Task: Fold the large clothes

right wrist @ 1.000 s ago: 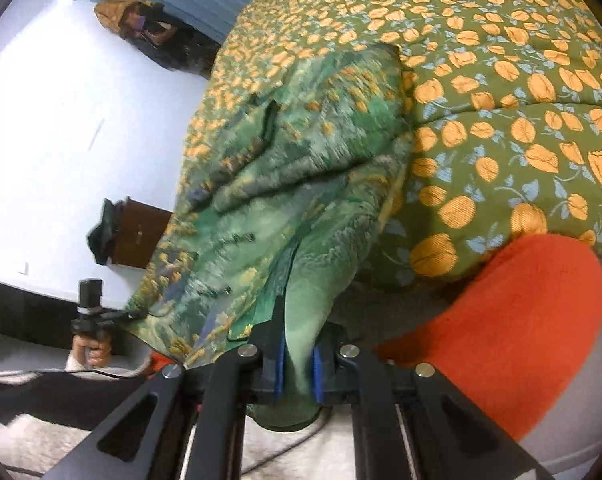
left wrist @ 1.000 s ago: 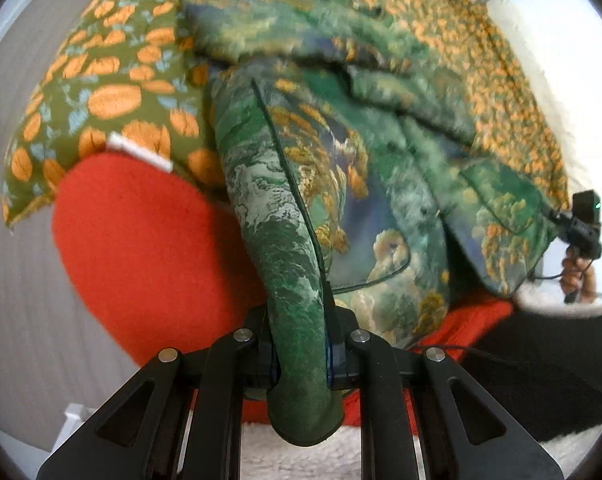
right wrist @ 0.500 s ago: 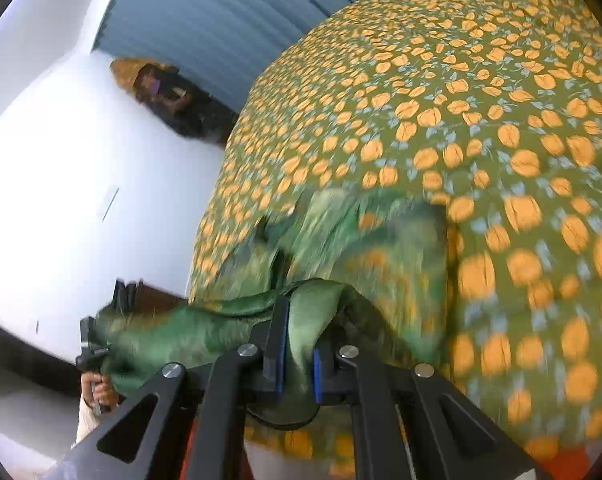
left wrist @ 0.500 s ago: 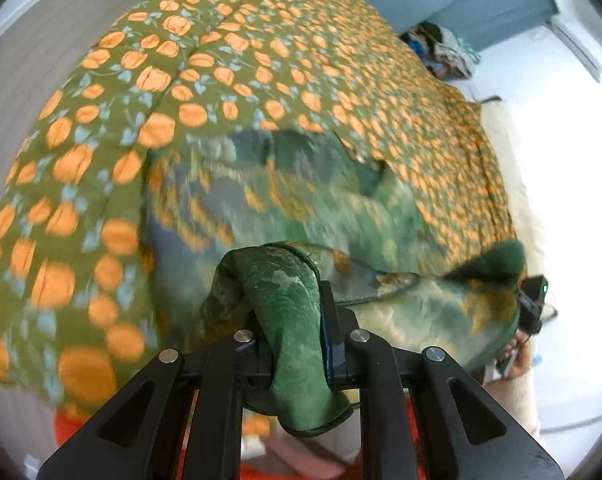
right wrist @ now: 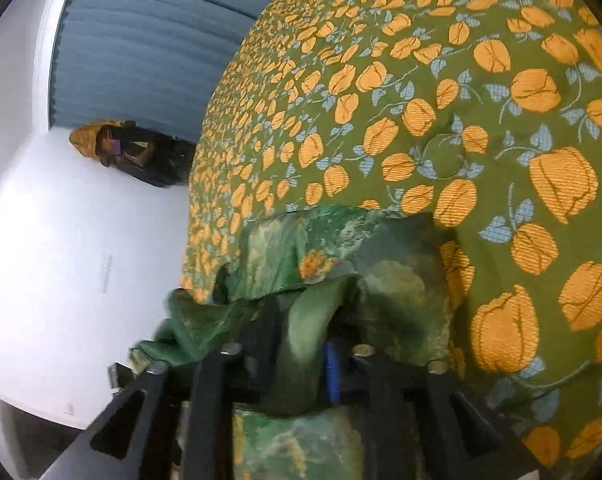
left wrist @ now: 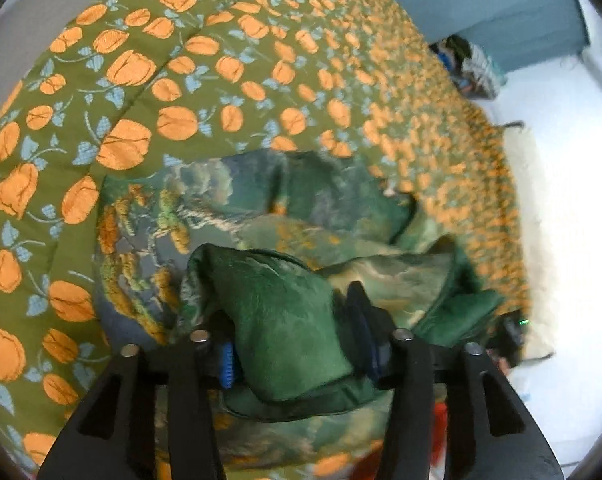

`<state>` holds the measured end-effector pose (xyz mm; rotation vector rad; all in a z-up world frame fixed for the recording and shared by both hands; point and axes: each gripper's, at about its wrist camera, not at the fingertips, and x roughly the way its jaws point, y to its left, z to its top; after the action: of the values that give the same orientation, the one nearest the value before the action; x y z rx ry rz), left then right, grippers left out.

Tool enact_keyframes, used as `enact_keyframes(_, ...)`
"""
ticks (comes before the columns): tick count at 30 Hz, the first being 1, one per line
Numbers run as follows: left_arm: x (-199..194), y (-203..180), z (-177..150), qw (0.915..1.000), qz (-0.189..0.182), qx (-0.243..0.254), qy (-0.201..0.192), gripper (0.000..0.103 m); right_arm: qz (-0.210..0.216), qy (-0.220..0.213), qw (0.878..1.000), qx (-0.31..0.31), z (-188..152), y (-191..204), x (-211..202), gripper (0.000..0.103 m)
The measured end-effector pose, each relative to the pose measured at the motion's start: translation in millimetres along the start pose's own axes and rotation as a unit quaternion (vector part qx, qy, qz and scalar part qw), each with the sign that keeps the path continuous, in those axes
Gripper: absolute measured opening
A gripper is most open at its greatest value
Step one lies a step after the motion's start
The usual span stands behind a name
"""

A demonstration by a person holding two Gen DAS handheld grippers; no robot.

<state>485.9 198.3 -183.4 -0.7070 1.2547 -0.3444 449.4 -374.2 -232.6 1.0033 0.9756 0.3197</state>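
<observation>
A large green garment with a landscape print (left wrist: 237, 216) lies on the bed, its near edge carried forward over the rest. My left gripper (left wrist: 297, 344) has its jaws parted wide with a thick bunch of the green cloth (left wrist: 277, 312) lying loose between them. My right gripper (right wrist: 305, 344) still has a fold of the garment (right wrist: 309, 312) between its jaws, which stand slightly apart. The garment also shows in the right wrist view (right wrist: 341, 240).
The bed is covered by an olive quilt with orange flowers (left wrist: 205, 60), also seen in the right wrist view (right wrist: 481, 120). White walls, a blue curtain (right wrist: 141, 40) and a dark pile of things (right wrist: 133, 152) stand beyond the bed.
Both grippers have swung up and forward over the bed, carrying the garment's hem onto the rest of it. The left jaws have opened wide; the right jaws have loosened.
</observation>
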Motion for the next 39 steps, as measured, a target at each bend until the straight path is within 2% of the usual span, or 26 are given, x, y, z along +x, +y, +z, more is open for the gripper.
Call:
enact_keyframes(3, -26, -2, 5, 0.9983, -0.051, -0.017, -0.025, 0.074, 0.033, 0.006, 0.999, 0.018, 8, 10, -8, 0.057)
enact_keyframes(4, -35, 0, 6, 0.9973, -0.060, -0.019, -0.037, 0.076, 0.039, 0.004, 0.999, 0.021, 12, 12, -8, 0.059)
enact_keyframes(6, -53, 4, 7, 0.9956, -0.055, -0.016, -0.074, 0.092, 0.042, -0.019, 0.999, 0.007, 16, 19, -19, 0.065)
enact_keyframes(8, -66, 13, 5, 0.9938, -0.045, -0.018, -0.100, 0.095, 0.033, -0.035, 0.999, -0.019, 19, 26, -31, 0.067)
enact_keyframes(10, -67, 22, 0, 0.9947, -0.047, -0.013, -0.091, 0.095, -0.007, -0.036, 0.998, -0.058, 18, 34, -37, 0.067)
enact_keyframes(13, -50, 21, -11, 0.9978, -0.018, 0.034, -0.055, 0.095, -0.063, -0.013, 0.988, -0.137, 8, 48, -35, 0.067)
enact_keyframes(16, -11, 6, -19, 0.9945, 0.052, 0.089, -0.018, 0.095, -0.134, 0.019, 0.968, -0.212, -7, 55, -12, 0.067)
enact_keyframes(18, 11, -3, -19, 0.9912, 0.075, 0.108, -0.012, 0.095, -0.183, 0.029, 0.951, -0.249, -13, 57, 7, 0.067)
enact_keyframes(20, 33, -12, -15, 0.9880, 0.103, 0.114, -0.013, 0.095, -0.216, 0.030, 0.939, -0.268, -11, 55, 26, 0.067)
enact_keyframes(22, 47, -15, -13, 0.9850, 0.128, 0.115, -0.014, 0.087, -0.227, 0.026, 0.932, -0.282, -11, 57, 38, 0.068)
enact_keyframes(23, 52, -15, -12, 0.9827, 0.146, 0.113, -0.010, 0.069, -0.229, 0.026, 0.929, -0.290, -12, 58, 42, 0.068)
enact_keyframes(24, 55, -14, -11, 0.9812, 0.158, 0.110, -0.006, 0.042, -0.231, 0.026, 0.927, -0.295, -13, 58, 44, 0.065)
enact_keyframes(25, 56, -12, -11, 0.9802, 0.168, 0.105, -0.005, 0.028, -0.234, 0.025, 0.924, -0.300, -14, 59, 46, 0.059)
enact_keyframes(26, 53, -8, -12, 0.9805, 0.170, 0.099, -0.005, 0.015, -0.240, 0.026, 0.921, -0.306, -15, 61, 47, 0.036)
enact_keyframes(27, 47, -6, -13, 0.9821, 0.162, 0.095, -0.008, 0.011, -0.251, 0.024, 0.916, -0.312, -17, 63, 47, 0.018)
enact_keyframes(29, 34, -6, -17, 0.9826, 0.158, 0.095, -0.024, 0.009, -0.253, 0.014, 0.911, -0.325, -19, 69, 44, 0.014)
enact_keyframes(35, -16, -27, -11, 0.9787, 0.149, 0.106, -0.094, 0.008, -0.266, -0.072, 0.885, -0.376, -25, 121, 15, 0.012)
enact_keyframes(37, -25, -40, -4, 0.9735, 0.148, 0.116, -0.130, 0.008, -0.259, -0.110, 0.877, -0.390, -20, 143, 6, 0.012)
enact_keyframes(39, -23, -49, 4, 0.9624, 0.170, 0.127, -0.170, 0.008, -0.261, -0.137, 0.869, -0.397, -14, 155, 6, 0.012)
